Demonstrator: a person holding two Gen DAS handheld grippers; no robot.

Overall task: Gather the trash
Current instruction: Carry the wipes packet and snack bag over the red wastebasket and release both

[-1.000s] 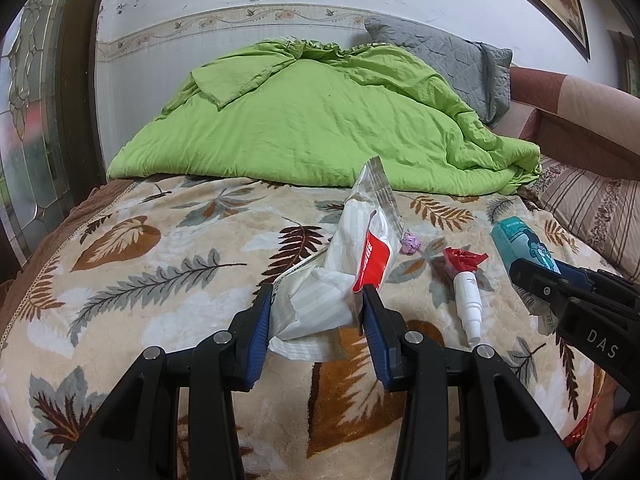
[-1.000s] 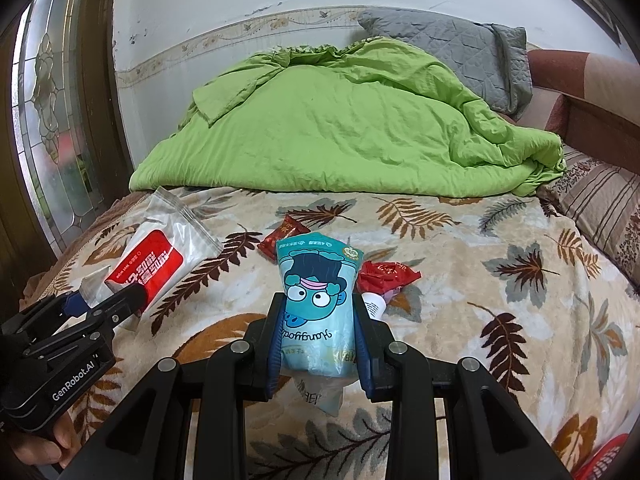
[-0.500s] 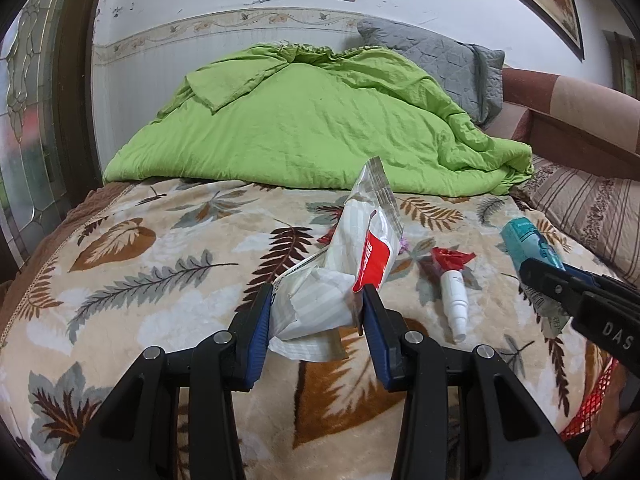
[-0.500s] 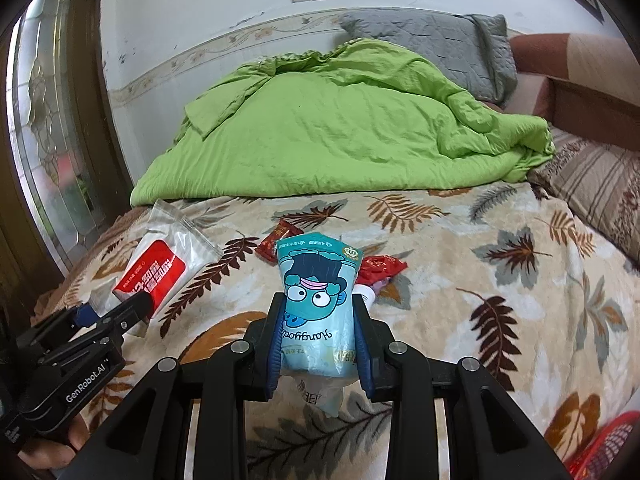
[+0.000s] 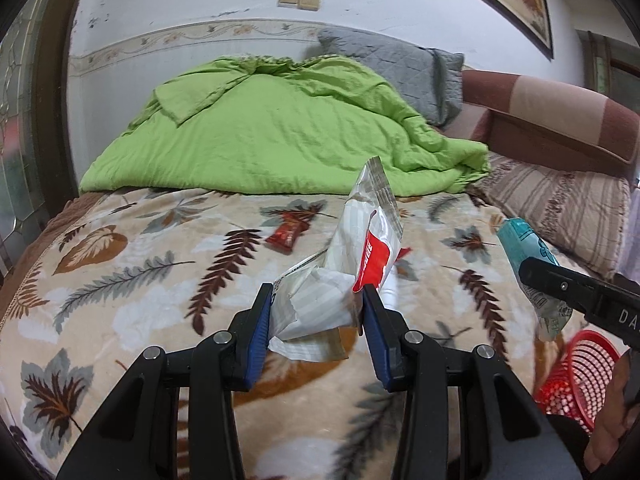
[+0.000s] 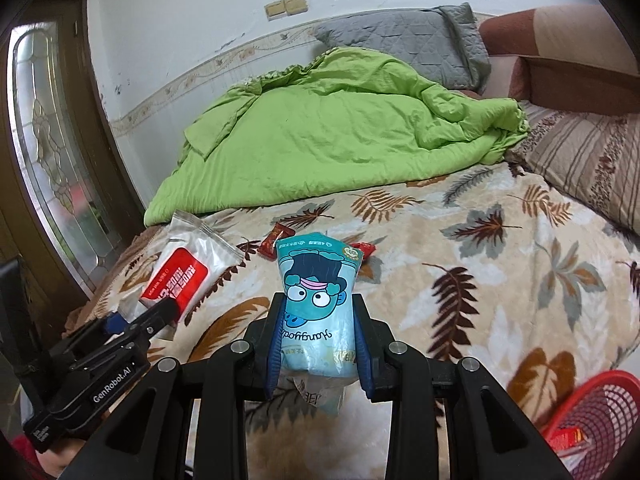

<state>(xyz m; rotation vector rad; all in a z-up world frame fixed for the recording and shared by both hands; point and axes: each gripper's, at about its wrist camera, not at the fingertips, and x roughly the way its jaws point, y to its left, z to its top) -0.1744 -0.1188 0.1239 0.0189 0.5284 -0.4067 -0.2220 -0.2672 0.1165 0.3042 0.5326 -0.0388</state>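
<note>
The white-and-red wipes packet (image 5: 352, 268) stands in the centre of the left wrist view, pinched at its crumpled lower end by the left gripper (image 5: 316, 320). The teal cartoon pouch (image 6: 318, 304) sits mid-frame in the right wrist view, clamped between the pads of the right gripper (image 6: 318, 344), its torn bottom hanging below them. Both are held above the leaf-print blanket (image 5: 120, 280).

The red mesh basket (image 6: 596, 412) shows only at the lower right edge of each view, with a red wrapper already inside. Both packets are slick, limp film held by a small fold, so a quick swing toward the basket could let one slide out onto the blanket. The basket is partly out of sight, so a drop could miss its rim. Two red wrappers (image 6: 272, 242) lie near the green quilt (image 6: 340, 132), in the middle of the frame, uncollected.
</note>
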